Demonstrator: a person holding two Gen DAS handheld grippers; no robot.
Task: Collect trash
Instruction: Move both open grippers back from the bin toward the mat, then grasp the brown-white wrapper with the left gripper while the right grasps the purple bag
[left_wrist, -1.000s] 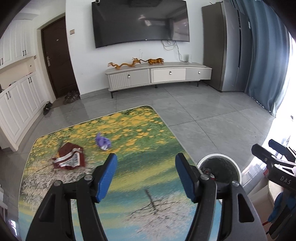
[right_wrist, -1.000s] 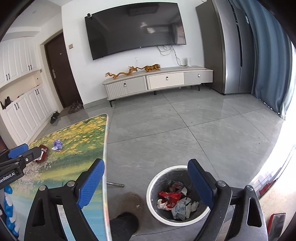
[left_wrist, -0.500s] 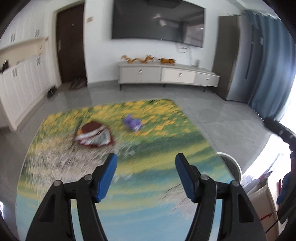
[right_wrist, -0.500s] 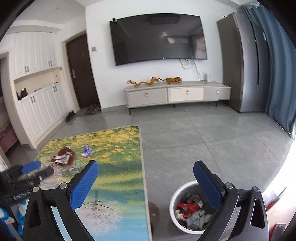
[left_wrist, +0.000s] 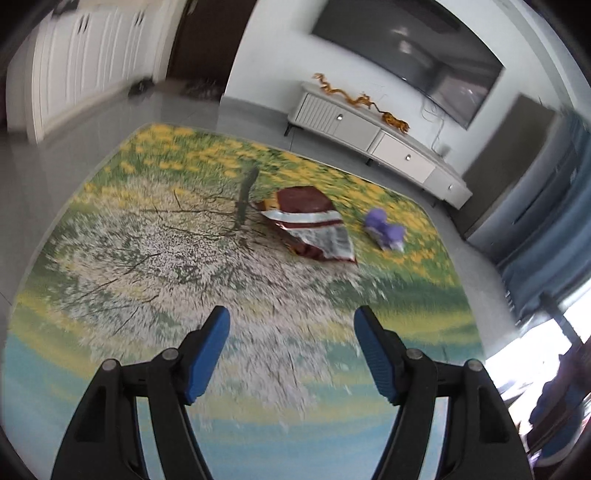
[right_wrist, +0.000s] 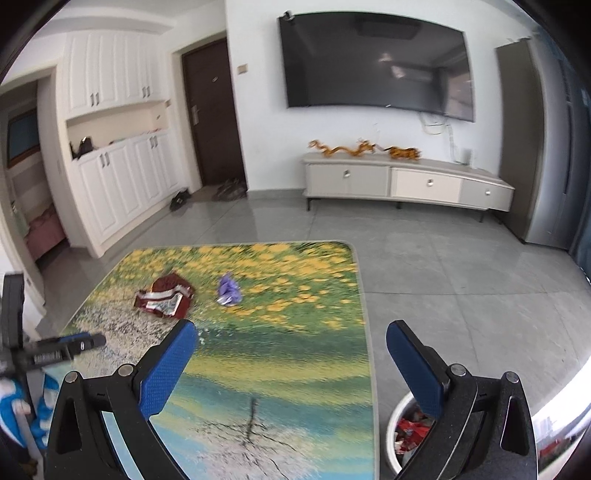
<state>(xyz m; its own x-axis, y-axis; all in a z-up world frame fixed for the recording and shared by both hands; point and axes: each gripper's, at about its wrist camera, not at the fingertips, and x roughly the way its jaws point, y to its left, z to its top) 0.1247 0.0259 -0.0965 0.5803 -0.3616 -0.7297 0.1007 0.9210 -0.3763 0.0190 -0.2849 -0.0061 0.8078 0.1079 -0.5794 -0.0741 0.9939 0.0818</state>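
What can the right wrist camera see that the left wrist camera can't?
Only the right wrist view shows the white round trash bin with wrappers inside, on the floor beside the table, and the left tool from the side, its jaws opening.

Only the left wrist view shows the blue curtain.

Both show the flower-printed table top, the crumpled dark red snack wrapper, the small purple wrapper and the wall-mounted black television.

1. A home living room: a large curved television (right_wrist: 376, 62) hangs on the white wall above a low media cabinet (right_wrist: 406, 182).
2. White built-in cupboards (right_wrist: 118, 155) flank a dark entry door (right_wrist: 214, 110), with shoes (right_wrist: 231, 190) lying on the grey-tiled floor (right_wrist: 443, 266).
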